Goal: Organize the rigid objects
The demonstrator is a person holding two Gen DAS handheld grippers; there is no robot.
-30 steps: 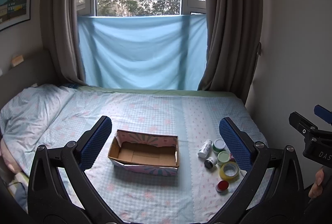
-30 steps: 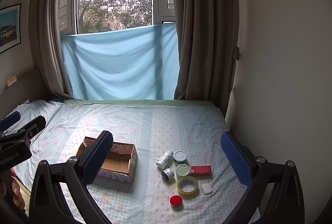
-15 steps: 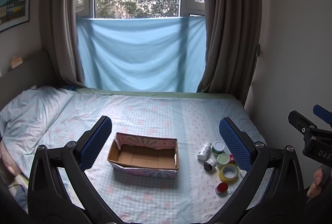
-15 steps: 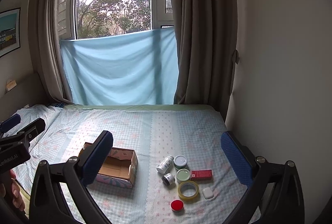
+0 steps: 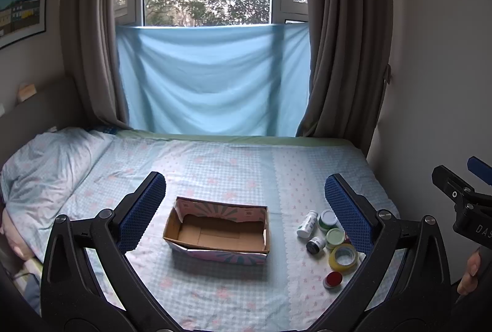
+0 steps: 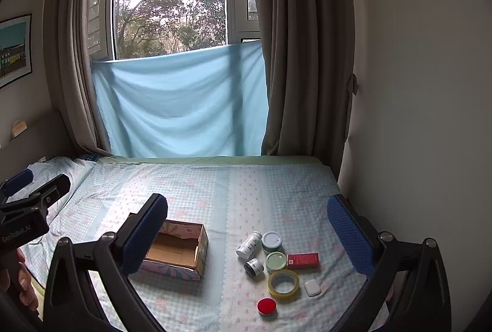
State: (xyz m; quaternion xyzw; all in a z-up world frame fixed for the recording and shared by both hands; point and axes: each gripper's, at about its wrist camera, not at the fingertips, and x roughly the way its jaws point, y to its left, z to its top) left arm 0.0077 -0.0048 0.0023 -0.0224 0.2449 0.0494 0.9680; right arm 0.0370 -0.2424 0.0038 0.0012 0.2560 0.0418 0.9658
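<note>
An open cardboard box (image 5: 218, 235) (image 6: 175, 252) sits empty on the bed. To its right lie a white bottle (image 6: 249, 245), a green jar with a white lid (image 6: 272, 241), a pale green lid (image 6: 276, 261), a small dark jar (image 6: 254, 267), a red box (image 6: 303, 260), a yellow tape roll (image 6: 283, 283), a white case (image 6: 312, 287) and a red cap (image 6: 266, 306). My left gripper (image 5: 245, 216) is open and empty, held above the box. My right gripper (image 6: 247, 235) is open and empty, held above the small objects.
The bed (image 5: 233, 166) has a checked sheet and a pillow (image 5: 46, 166) at the left. A wall (image 6: 415, 116) stands close on the right, and curtains (image 5: 341, 55) and a blue cloth (image 5: 212, 79) hang at the back.
Both grippers have risen or tilted slightly, so the box and objects sit lower in both views. Both stay open and empty.
</note>
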